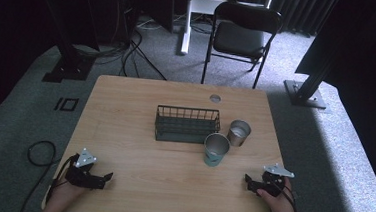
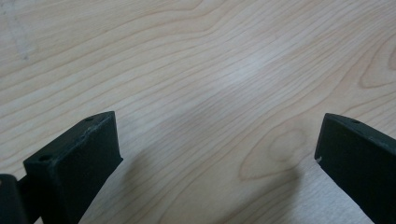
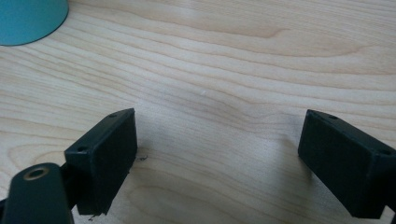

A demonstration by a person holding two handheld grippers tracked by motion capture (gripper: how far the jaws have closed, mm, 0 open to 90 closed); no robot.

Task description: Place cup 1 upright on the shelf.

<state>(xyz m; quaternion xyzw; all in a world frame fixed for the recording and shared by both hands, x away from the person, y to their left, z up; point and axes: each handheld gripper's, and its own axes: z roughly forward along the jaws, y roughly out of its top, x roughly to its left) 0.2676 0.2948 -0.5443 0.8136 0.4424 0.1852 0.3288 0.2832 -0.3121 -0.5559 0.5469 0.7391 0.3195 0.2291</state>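
Wooden table [image 1: 140, 107]: both grippers, left [image 1: 107, 176] and right [image 1: 247, 181], rest spread and empty, ready for the teal cup [image 1: 216, 149].

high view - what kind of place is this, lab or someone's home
Most likely a lab or recording room, not a home. A bare wooden table stands on grey carpet, flanked by black metal stands, with loose cables on the floor, dark curtains behind and one folding chair.

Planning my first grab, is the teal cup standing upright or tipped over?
Upright: the teal cup stands on its base on the table, round open rim facing up.
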